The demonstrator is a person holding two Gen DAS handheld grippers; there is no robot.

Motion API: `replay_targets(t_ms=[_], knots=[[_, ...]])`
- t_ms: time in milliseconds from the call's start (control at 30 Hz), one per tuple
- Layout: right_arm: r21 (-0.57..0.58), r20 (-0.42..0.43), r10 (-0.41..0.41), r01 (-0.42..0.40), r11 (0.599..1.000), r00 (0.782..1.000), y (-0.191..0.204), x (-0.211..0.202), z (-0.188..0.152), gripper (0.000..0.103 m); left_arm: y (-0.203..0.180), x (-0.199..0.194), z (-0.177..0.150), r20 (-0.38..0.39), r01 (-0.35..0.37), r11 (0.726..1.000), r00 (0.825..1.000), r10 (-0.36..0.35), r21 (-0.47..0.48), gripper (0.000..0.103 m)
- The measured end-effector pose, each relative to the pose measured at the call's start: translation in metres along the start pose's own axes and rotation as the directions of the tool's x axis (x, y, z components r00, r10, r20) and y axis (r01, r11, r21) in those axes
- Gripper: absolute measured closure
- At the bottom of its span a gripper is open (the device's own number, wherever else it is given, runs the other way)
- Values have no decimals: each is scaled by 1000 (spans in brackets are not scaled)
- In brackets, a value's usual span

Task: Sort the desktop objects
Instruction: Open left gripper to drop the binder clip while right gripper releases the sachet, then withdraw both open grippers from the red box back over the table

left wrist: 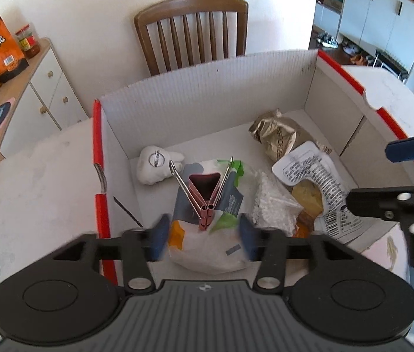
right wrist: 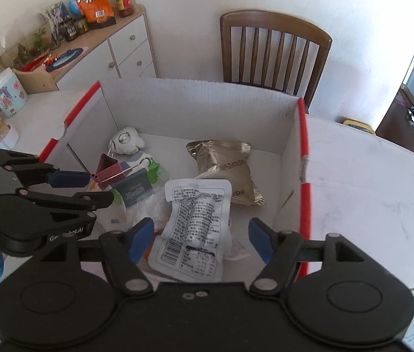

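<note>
A white cardboard box with red edges (left wrist: 207, 88) (right wrist: 201, 105) stands on the table and holds the sorted items. A pink binder clip (left wrist: 204, 196) (right wrist: 108, 173) lies on a plastic bag (left wrist: 207, 252) inside it, just ahead of my open left gripper (left wrist: 204, 240), whose blue pads are blurred. Also in the box are a white plush toy (left wrist: 155, 165) (right wrist: 126, 140), a gold snack pouch (left wrist: 277, 135) (right wrist: 224, 170) and a white printed packet (left wrist: 315, 176) (right wrist: 195, 228). My right gripper (right wrist: 201, 237) is open and empty above the white packet.
A wooden chair (left wrist: 195, 32) (right wrist: 271, 50) stands behind the box. A white cabinet (right wrist: 119, 47) with snack bags and jars stands at the back left. A small dark stick (left wrist: 127, 211) lies inside the box by its left wall. White tabletop (right wrist: 368, 182) stretches right of the box.
</note>
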State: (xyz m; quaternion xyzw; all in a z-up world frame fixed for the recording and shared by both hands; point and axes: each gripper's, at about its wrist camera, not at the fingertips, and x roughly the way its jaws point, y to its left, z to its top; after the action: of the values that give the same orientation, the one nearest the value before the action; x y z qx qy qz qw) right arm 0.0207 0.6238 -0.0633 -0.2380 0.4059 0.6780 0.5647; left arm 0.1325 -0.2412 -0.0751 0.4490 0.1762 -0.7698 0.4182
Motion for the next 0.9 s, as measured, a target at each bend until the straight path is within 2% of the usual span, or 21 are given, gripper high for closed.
replay_targets(t_ms=[300, 500, 700, 900], knots=[[29, 66, 35, -37, 999, 997, -7, -33, -7, 22, 0, -21, -3, 38, 18, 1000, 999, -17, -23, 40], [17, 103, 59, -61, 998, 993, -5, -50, -14, 12, 0, -36, -9, 53, 33, 999, 998, -31, -39, 39], [-14, 137, 74, -73, 997, 988, 3, -71, -23, 6, -1, -59, -16, 108, 23, 999, 994, -19, -42, 39], [-31, 140, 86, -82, 996, 986, 11, -86, -41, 6, -4, -81, -24, 151, 50, 997, 988, -41, -54, 39]])
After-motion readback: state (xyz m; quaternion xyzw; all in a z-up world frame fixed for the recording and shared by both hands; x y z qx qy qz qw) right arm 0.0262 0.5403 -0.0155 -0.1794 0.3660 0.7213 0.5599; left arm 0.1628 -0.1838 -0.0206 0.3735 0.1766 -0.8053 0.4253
